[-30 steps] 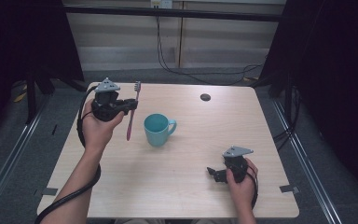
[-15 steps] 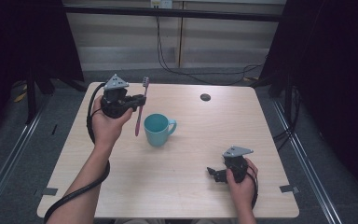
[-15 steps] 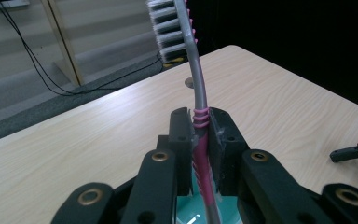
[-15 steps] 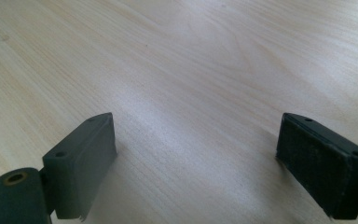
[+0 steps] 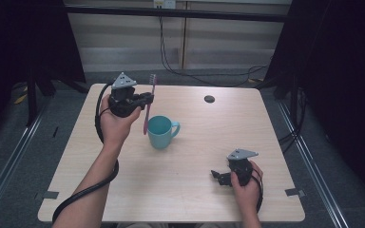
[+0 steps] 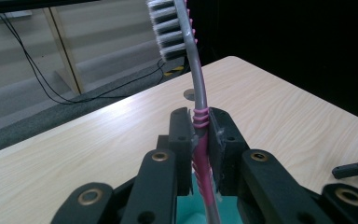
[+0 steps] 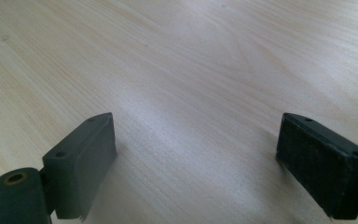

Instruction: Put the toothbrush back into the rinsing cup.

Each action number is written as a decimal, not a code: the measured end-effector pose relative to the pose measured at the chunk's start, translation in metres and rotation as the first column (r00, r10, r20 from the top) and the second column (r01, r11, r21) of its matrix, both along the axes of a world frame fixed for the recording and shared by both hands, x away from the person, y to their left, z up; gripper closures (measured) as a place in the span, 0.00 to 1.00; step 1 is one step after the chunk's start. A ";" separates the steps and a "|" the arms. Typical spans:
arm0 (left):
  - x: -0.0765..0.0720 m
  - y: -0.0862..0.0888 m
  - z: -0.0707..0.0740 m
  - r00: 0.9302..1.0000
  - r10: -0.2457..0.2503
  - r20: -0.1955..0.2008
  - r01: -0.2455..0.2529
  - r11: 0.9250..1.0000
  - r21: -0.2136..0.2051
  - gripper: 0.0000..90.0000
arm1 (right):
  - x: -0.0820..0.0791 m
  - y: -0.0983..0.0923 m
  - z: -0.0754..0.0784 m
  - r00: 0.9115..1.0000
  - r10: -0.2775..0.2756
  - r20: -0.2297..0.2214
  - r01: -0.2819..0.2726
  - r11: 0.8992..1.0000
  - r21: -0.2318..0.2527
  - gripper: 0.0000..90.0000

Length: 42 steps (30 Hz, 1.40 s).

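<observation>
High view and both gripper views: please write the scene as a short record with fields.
surface: light wooden table
left gripper: shut on pink and grey toothbrush, held upright, bristles up
toothbrush lower end: beside or just over the rim of teal ceramic mug; cannot tell which
right gripper: open, nothing between its jaws, low over the table
other: small dark round spot near the far edge

The toothbrush runs off the bottom edge in the left gripper view, and its bristle head gets clipped at the top, so neither end shows. The teal mug is mostly hidden behind the jaws there. That little dark round thing on the far side of the table is too small to make out.
</observation>
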State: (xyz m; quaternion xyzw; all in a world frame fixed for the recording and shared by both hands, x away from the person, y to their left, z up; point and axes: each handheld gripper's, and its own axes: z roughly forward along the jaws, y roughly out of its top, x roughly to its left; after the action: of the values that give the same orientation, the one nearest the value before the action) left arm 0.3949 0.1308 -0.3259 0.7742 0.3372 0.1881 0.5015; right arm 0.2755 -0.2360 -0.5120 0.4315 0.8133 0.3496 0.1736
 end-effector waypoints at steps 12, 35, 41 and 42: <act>0.006 -0.010 0.004 1.000 -0.002 0.024 0.003 1.000 -0.027 0.90 | 0.000 0.000 0.000 1.000 0.000 0.000 0.000 1.000 0.000 0.12; 0.014 -0.019 -0.002 0.998 0.026 0.058 -0.022 0.997 -0.071 0.90 | 0.000 0.000 0.000 1.000 0.000 0.001 0.000 1.000 -0.001 0.12; 0.017 -0.023 -0.009 0.998 0.035 0.053 -0.031 0.997 -0.074 0.90 | 0.000 0.000 0.000 1.000 0.000 0.001 0.000 1.000 0.000 0.12; 0.018 -0.024 -0.010 0.998 0.039 0.053 -0.035 0.996 -0.078 0.90 | 0.000 0.000 0.000 1.000 0.000 0.001 0.000 1.000 -0.001 0.12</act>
State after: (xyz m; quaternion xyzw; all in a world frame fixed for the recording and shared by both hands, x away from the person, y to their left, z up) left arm 0.4130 0.1071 -0.3364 0.7425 0.3446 0.2051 0.5366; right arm 0.2756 -0.2361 -0.5121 0.4311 0.8134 0.3497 0.1741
